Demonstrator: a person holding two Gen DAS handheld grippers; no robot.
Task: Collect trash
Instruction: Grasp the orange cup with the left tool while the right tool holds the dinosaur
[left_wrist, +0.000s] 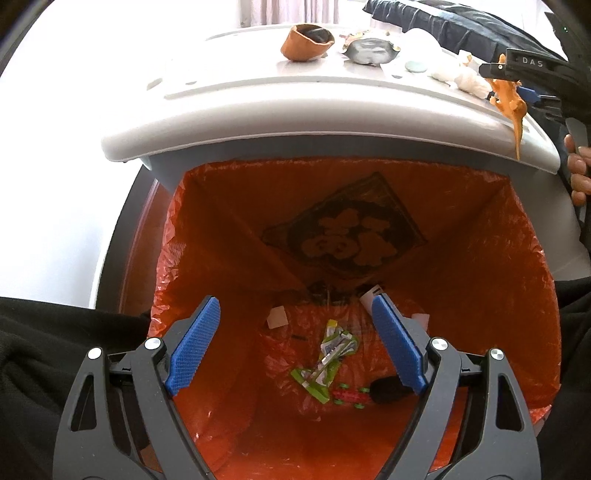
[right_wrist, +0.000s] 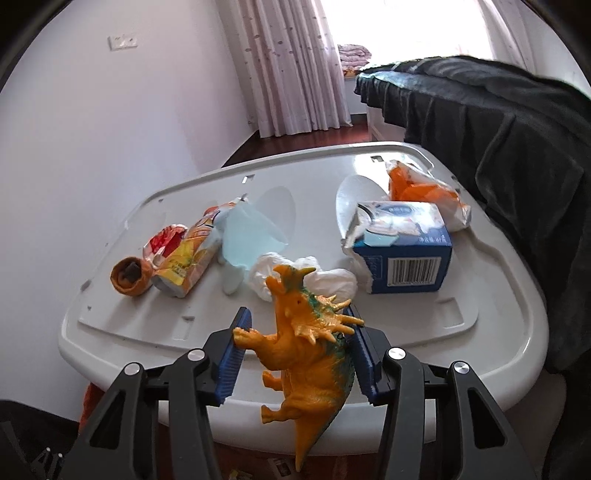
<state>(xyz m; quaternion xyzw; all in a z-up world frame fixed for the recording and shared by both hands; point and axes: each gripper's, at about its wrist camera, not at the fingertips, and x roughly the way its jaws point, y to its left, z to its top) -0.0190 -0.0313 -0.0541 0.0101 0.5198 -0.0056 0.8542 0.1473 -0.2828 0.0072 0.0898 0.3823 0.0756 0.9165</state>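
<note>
My right gripper (right_wrist: 297, 334) is shut on an orange toy dinosaur (right_wrist: 306, 354), held over the front edge of the white table (right_wrist: 498, 295); the dinosaur also shows in the left wrist view (left_wrist: 508, 98). On the table lie a blue box (right_wrist: 402, 254), white crumpled tissue (right_wrist: 332, 280), a light blue sheet (right_wrist: 251, 236), a yellow-orange wrapper (right_wrist: 188, 258), an orange sock (right_wrist: 129, 275) and an orange-white bag (right_wrist: 428, 192). My left gripper (left_wrist: 295, 325) is open and empty above the bin lined with an orange bag (left_wrist: 517, 280). A green wrapper (left_wrist: 325, 360) lies in the bin.
The bin stands under the table's front edge. A small red and green toy (left_wrist: 351, 397), a black object (left_wrist: 388, 390) and white paper scraps (left_wrist: 277, 317) lie at its bottom. A dark blanket (right_wrist: 498, 147) hangs at the right. A white wall (right_wrist: 92, 147) is at the left.
</note>
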